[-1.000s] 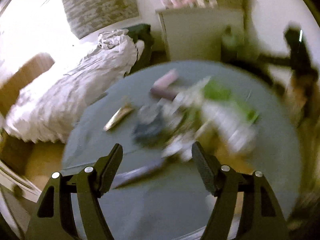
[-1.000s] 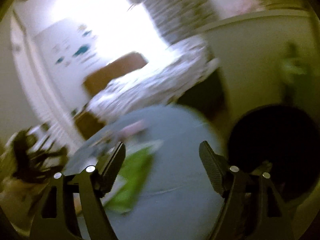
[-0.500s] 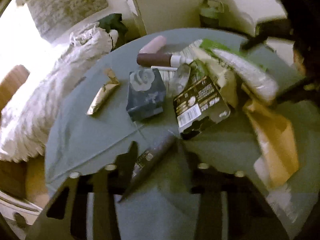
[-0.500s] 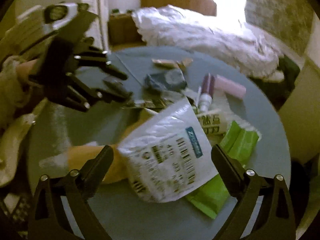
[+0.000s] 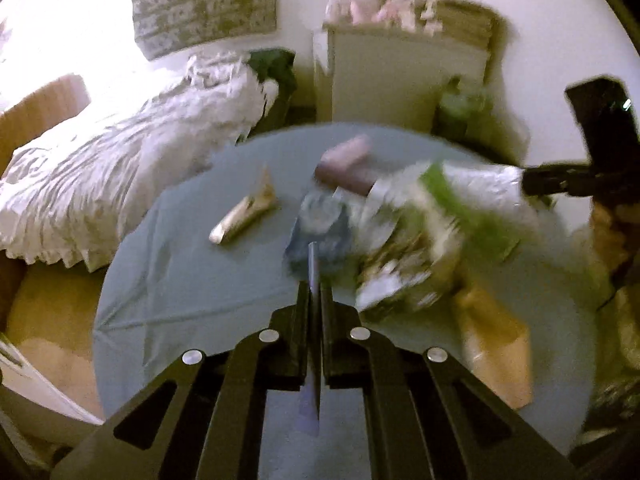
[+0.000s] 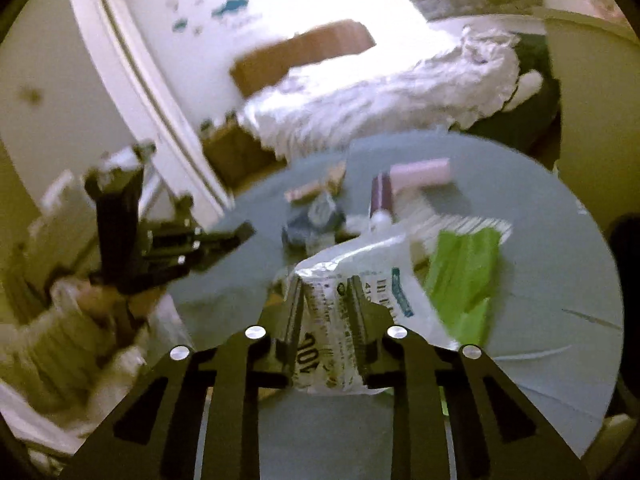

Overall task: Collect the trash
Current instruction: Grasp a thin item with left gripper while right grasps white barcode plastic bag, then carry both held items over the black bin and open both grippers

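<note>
Left claw (image 5: 314, 292) clamped on thin flat dark wrapper (image 5: 313, 268), right claw (image 6: 326, 300) on crinkly white plastic pouch (image 6: 360, 268).

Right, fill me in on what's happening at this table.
A person is clearing trash off a round grey table with two handheld grippers. The left gripper is shut on a thin dark wrapper. The right gripper is shut on a white printed plastic bag. A green packet, a gold wrapper and a pink tube lie on the table.
</note>
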`<state>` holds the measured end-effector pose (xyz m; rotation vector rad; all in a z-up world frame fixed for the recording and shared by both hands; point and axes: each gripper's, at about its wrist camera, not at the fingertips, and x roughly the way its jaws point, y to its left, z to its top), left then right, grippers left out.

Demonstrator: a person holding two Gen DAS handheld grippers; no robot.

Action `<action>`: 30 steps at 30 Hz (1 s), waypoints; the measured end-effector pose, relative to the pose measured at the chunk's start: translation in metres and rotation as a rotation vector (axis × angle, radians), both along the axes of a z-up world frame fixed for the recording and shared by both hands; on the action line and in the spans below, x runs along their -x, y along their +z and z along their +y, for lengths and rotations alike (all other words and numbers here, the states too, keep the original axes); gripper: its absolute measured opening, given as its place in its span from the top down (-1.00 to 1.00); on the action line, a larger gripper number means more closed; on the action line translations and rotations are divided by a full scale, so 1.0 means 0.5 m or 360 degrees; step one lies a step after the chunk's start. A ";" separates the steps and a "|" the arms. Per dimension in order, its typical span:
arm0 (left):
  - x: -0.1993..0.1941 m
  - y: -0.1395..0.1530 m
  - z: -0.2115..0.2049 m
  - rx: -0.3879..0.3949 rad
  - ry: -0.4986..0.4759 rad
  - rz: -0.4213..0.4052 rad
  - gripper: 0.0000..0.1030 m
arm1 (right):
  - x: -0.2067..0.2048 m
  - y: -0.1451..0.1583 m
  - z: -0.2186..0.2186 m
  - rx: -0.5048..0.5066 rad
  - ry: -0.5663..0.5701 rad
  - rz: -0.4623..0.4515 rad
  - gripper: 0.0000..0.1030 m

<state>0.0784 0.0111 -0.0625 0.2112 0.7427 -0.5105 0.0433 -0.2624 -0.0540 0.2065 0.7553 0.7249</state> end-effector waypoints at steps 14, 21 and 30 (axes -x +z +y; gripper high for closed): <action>-0.059 0.133 -0.333 0.0501 -0.0208 0.0032 0.90 | -0.009 0.035 -0.367 -0.0653 -0.0543 -0.0215 0.78; -0.126 0.111 -0.528 0.0617 -0.0275 0.0133 0.90 | -0.032 0.023 -0.554 -0.0535 -0.0988 -0.0338 0.79; -0.185 0.054 -0.714 0.0627 -0.0401 0.0242 0.90 | -0.096 -0.076 -0.655 -0.0388 -0.1271 -0.0255 0.78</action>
